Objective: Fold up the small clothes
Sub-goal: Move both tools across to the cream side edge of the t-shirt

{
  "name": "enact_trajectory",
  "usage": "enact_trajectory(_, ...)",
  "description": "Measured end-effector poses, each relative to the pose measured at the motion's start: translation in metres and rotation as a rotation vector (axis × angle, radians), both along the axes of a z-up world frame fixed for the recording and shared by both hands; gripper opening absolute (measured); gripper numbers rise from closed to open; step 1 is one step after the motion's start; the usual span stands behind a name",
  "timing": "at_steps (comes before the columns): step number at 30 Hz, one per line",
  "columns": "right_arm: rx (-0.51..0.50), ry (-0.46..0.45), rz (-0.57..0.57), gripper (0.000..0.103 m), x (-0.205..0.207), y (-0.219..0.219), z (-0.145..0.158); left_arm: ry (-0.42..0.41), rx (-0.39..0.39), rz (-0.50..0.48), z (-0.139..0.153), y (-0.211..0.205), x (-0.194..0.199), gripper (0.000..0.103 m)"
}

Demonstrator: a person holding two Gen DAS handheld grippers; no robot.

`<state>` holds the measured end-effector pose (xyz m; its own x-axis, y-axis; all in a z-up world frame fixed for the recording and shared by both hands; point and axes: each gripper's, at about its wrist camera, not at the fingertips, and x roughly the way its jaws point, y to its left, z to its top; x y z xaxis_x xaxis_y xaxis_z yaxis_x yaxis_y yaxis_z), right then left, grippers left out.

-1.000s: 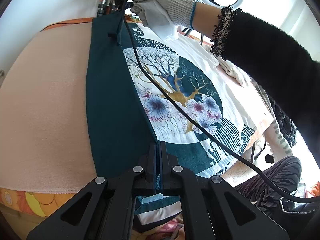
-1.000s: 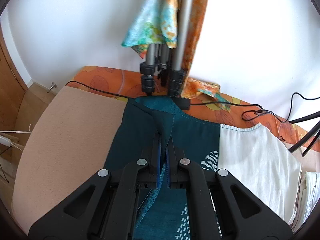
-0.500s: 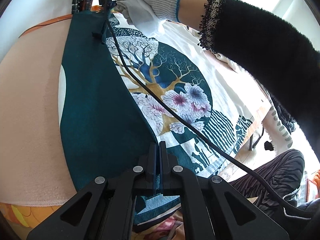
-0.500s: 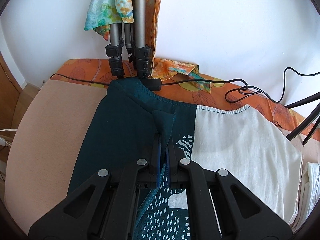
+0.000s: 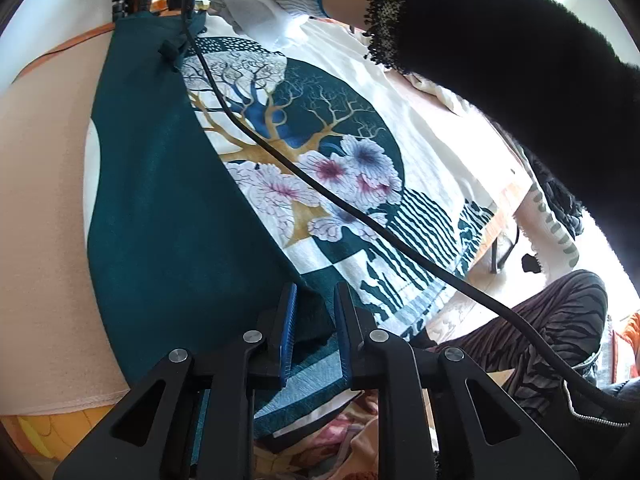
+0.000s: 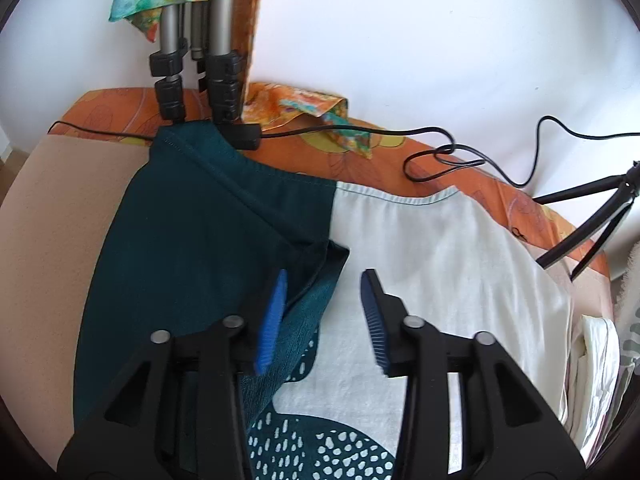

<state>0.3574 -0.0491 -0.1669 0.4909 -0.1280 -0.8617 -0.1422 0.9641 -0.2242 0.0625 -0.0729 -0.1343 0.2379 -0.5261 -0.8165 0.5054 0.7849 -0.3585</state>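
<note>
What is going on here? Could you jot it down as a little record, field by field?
Activity: folding a printed garment on a padded surface
Garment: teal-and-white shirt with a tree and flower print, one teal side folded over the middle
Surface: beige mat over an orange cloth
Left gripper: jaws have just been opening, teal edge lies between them, pads not pressing
Right gripper: jaws have just been opening, released fold corner lies by its left pad
Background: tripod legs, black cable, white wall

White wall behind, daylit. Orange patterned cover under a beige mat; tripod legs upright at the far edge.
</note>
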Motion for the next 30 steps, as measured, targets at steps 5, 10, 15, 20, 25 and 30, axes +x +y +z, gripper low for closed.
enact_trajectory(5,0.038,-0.039,-0.01,0.054,-0.009,-0.018,0.023,-0.064,-0.016,0.018,0.013,0.01,-0.008,0.029)
enact_trajectory(10,0.106,-0.089,-0.021,0.06,-0.028,-0.044,0.056,-0.136,-0.048,0.087,0.03,0.033,-0.01,0.034)
enact_trajectory(15,0.172,-0.136,-0.03,0.06,-0.063,-0.078,0.092,-0.24,-0.046,0.214,0.049,0.063,-0.007,0.035)
enact_trajectory(20,0.217,-0.19,-0.031,0.06,-0.1,-0.113,0.127,-0.276,-0.046,0.246,0.058,0.067,-0.006,0.035)
enact_trajectory(25,0.252,-0.219,-0.034,0.06,-0.138,-0.156,0.153,-0.316,-0.025,0.182,0.063,0.037,-0.015,0.035)
enact_trajectory(30,0.264,-0.241,-0.061,0.06,-0.17,-0.206,0.166,-0.384,0.015,0.112,0.065,-0.01,-0.032,0.035)
